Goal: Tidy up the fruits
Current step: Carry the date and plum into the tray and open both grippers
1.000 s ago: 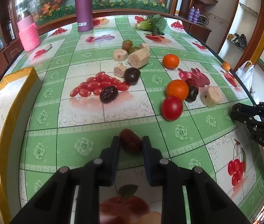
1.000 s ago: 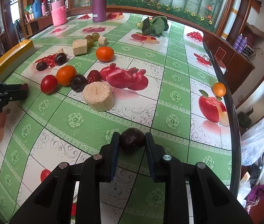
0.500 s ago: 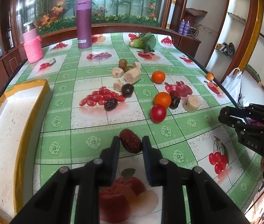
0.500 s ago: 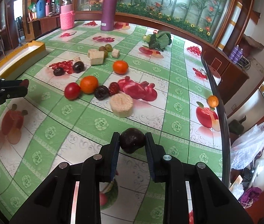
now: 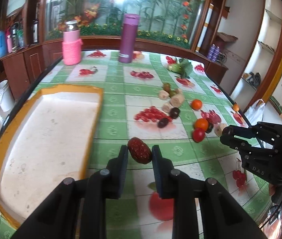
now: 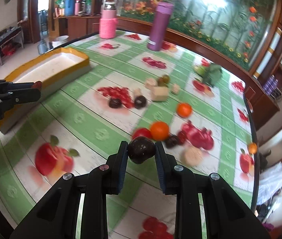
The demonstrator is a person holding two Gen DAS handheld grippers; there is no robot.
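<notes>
My left gripper (image 5: 139, 153) is shut on a red date (image 5: 140, 153), held above the table beside the yellow-rimmed white tray (image 5: 41, 127). My right gripper (image 6: 141, 153) is shut on a dark plum (image 6: 141, 152), held above the table; it also shows in the left wrist view (image 5: 227, 132) at the right. Loose fruit lies mid-table: a red tomato (image 5: 198, 135), two oranges (image 5: 201, 123) (image 5: 196, 104), dark plums (image 5: 163, 122) (image 5: 174, 112), and beige cut chunks (image 5: 177, 99). The left gripper shows in the right wrist view (image 6: 35, 91) at the left, near the tray (image 6: 47, 69).
A purple bottle (image 5: 128, 37) and a pink-sleeved jar (image 5: 71, 42) stand at the table's far side. Leafy greens (image 5: 181, 67) lie at the back right. A small orange (image 5: 235, 107) sits at the right table edge. The tablecloth has printed fruit pictures.
Both grippers have risen and swung left toward the tray, each still holding its fruit. The tray now fills the left of the left wrist view.
</notes>
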